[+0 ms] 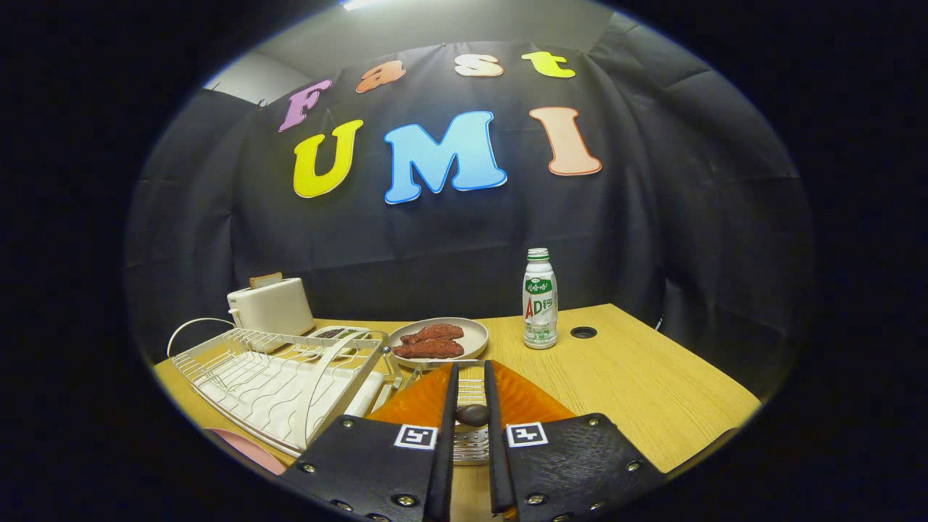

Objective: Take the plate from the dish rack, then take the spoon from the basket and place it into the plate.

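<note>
From the claw (pixel 471 417) camera, the two fingers stand close together with a narrow gap between them, and in that gap sits a dark, rounded handle end, pinched on both sides as far as I can tell; I take it for the spoon (pixel 472 415). Below it, between the fingers, a pale slotted part shows, which may be the spoon's head or part of the basket; I cannot tell which. Under and just ahead of the fingers lies an orange plate (pixel 533 399) on the surface (pixel 638 384), so the plate looks already out of the rack (pixel 275 377), and the spoon hangs right over it. By my judgement the spoon is light, stiff and smooth, likely to swivel or slip in a two-point pinch, so a hold on the thick handle end is sensible, and it should be lowered gently, since the plate may be hard and the spoon could clatter or skid off the sloping rim. To the left, just beside the fingers, is the white wire rack with its hoop handle, close enough to snag a sideways move. Beyond the fingers sits a beige dish (pixel 475 337) with two reddish-brown pieces of food (pixel 435 342), near the orange plate's far edge. A toaster (pixel 270 304) stands behind the rack, a bottle (pixel 540 301) well to the right, and a round hole (pixel 583 332) is in the surface past it.
</note>
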